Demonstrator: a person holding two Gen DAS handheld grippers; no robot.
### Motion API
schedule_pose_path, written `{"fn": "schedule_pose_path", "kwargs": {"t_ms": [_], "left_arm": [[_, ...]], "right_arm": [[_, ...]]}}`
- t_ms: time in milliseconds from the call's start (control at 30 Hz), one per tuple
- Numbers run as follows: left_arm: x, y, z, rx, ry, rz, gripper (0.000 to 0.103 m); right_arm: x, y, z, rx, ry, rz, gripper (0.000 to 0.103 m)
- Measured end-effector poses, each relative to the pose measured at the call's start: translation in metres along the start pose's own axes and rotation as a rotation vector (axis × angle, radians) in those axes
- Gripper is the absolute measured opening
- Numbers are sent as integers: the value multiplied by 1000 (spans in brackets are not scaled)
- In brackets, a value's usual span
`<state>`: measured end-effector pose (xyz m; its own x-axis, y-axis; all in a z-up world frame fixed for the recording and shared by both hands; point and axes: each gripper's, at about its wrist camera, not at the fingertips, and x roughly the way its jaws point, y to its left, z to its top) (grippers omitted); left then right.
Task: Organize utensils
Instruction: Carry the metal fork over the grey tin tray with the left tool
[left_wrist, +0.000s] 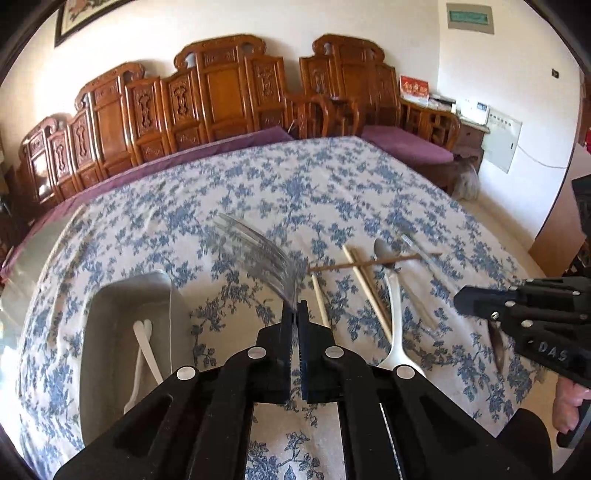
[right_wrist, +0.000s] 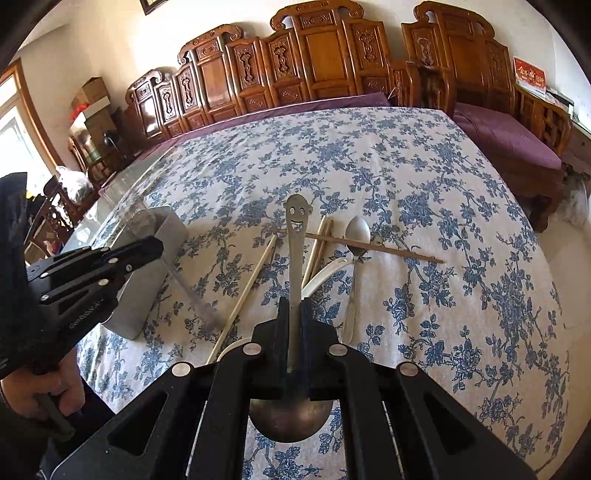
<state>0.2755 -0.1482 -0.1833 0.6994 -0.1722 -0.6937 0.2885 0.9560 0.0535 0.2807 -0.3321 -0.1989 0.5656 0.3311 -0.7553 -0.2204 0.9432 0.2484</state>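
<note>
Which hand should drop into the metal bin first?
Probably left: its tongs grip a clear utensil right beside the bin. The right tongs hold the smiley spoon farther off.

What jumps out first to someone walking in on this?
The right gripper clamps a metal spoon with a smiling face cut into its handle. The left gripper holds a blurred clear plastic utensil near a grey rectangular container. Chopsticks and spoons lie crossed on the blue-flowered tablecloth.
</note>
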Motion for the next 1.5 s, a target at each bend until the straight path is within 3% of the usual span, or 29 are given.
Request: {"fn": "schedule_pose_path", "kwargs": {"t_ms": [300,567,1000,1233,1500], "left_arm": [[7,-1,10,-15,7,-24,1],[-28,12,17,-12,-24,-18,2],[-97,88,-5,-57,-30,66,2],[-107,138,-25,-76,36,130,2],[-86,161,-42,-73,126,156,2]], "right_arm": [[-4,-2,2,5,-9,0,7],[-11,9,4,-16,-20,9,7],[-6,78,5,-94,-21,56,7],[3,118,7,-133,-12,85,7],[9,137,6,-156,2,96,7]]}}
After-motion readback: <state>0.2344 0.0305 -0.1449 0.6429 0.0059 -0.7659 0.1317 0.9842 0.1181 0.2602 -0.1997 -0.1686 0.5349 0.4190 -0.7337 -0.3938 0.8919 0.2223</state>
